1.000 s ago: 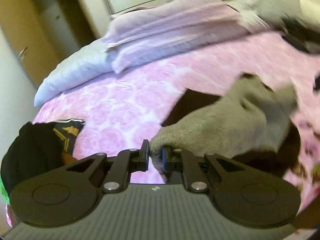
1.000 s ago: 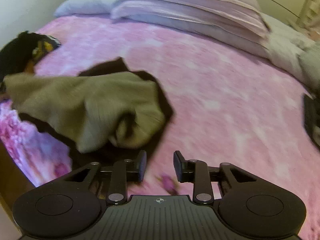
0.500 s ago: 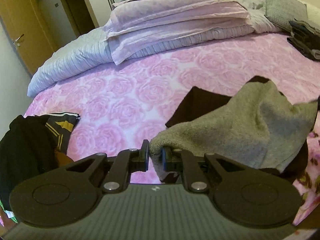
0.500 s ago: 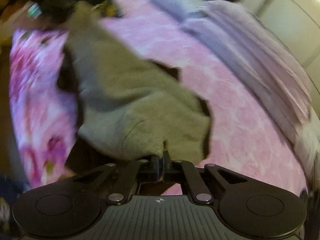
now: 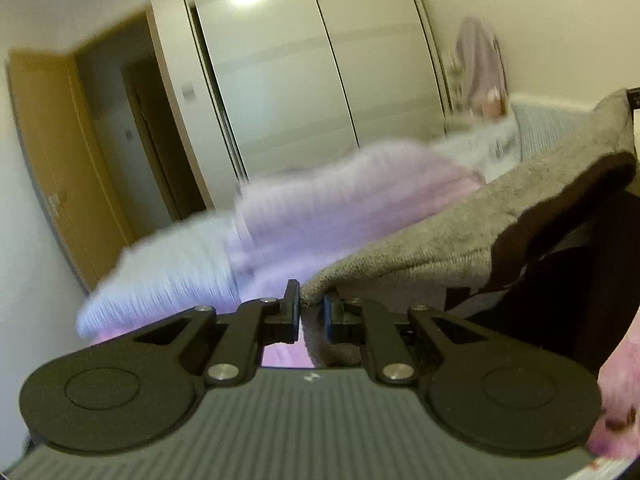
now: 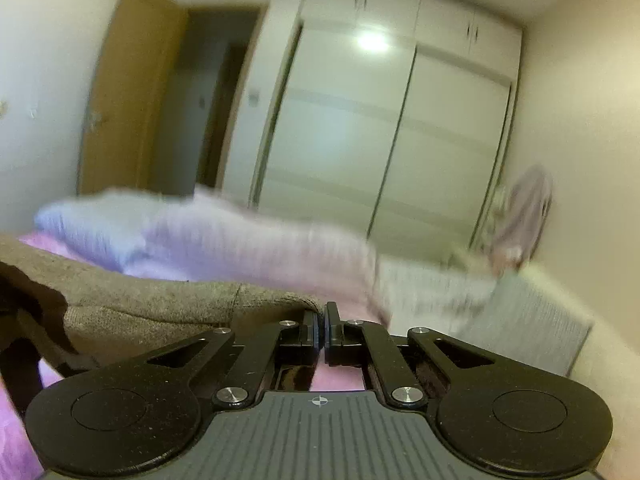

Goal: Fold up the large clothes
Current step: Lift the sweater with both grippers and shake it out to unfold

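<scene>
So right up close, the left gripper point(image 5: 311, 317) has its two black fingers clamped on a bunched corner of the grey sweater point(image 5: 452, 236), with the knit hem squeezed in the narrow gap between them. The right gripper point(image 6: 322, 334) is pinched almost fully together on the other corner of the same grey sweater point(image 6: 160, 304), so the garment is held up by both ends and stretches across between them above the bed.

Hanging against the sweater there's a dark brown cloth point(image 5: 560, 248), draped over its grey edge and dropping down below it; in the right wrist view the same dark brown cloth point(image 6: 28, 300) shows at the far left, on the sweater. Can't tell if it's a lining or a separate piece.

Behind the sweater is the pink bedspread point(image 6: 16, 432), then a stack of lilac pillows point(image 5: 340, 204) with a pale blue pillow point(image 5: 172, 272) beside it, all pretty motion-blurred. Farther back than the sweater stand the white wardrobe doors point(image 6: 384, 120) and, beside them, a wooden door point(image 6: 128, 92) standing open.
</scene>
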{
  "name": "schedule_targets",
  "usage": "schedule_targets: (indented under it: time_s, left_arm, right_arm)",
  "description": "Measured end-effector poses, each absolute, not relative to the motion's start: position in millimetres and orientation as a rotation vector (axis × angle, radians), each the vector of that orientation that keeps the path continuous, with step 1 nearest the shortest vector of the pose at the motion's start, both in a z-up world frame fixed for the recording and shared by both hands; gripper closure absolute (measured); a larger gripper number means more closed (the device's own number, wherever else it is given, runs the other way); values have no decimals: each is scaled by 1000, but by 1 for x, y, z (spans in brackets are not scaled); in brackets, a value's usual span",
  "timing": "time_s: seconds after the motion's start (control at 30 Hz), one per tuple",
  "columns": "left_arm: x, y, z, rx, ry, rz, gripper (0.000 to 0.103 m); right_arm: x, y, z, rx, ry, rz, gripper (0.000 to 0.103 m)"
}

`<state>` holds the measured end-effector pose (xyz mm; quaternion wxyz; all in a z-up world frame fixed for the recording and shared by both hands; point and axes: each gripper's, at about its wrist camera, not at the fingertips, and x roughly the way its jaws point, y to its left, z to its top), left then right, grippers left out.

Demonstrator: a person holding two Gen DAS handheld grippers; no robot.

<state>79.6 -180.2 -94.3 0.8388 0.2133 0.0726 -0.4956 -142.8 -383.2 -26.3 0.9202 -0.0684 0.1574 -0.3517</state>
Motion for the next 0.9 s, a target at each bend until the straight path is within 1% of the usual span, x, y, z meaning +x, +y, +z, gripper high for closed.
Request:
schedule_targets:
  time_s: [0.1, 0.17, 0.23, 0.4, 0.57, 0.73, 0.9]
  left_arm:
    - [62, -161, -55, 411, 63, -1009, 93]
    - [49, -144, -37, 388, 40, -982, 93]
    - [34, -128, -26, 372, 43, -964, 93]
    - [-15, -95, -17, 381, 50, -944, 93]
    - [-36, -81, 3, 352, 31, -922, 93]
    - [-25, -107, 21, 375, 12, -939, 93]
    - [14, -183, 3, 448, 66, -991, 93]
  right_arm:
    - [-169, -362, 11, -211, 233, -694, 103]
    - [-187, -350, 29, -231, 204, -663, 103]
    - [-206, -338, 42, -241, 204, -618, 103]
    - [-251, -314, 52, -245, 214, -560, 103]
    - [-277, -308, 71, -262, 213, -559, 103]
    - [-262, -330, 79, -259, 234, -574, 103]
    - [-211, -388, 62, -206, 370, -613, 103]
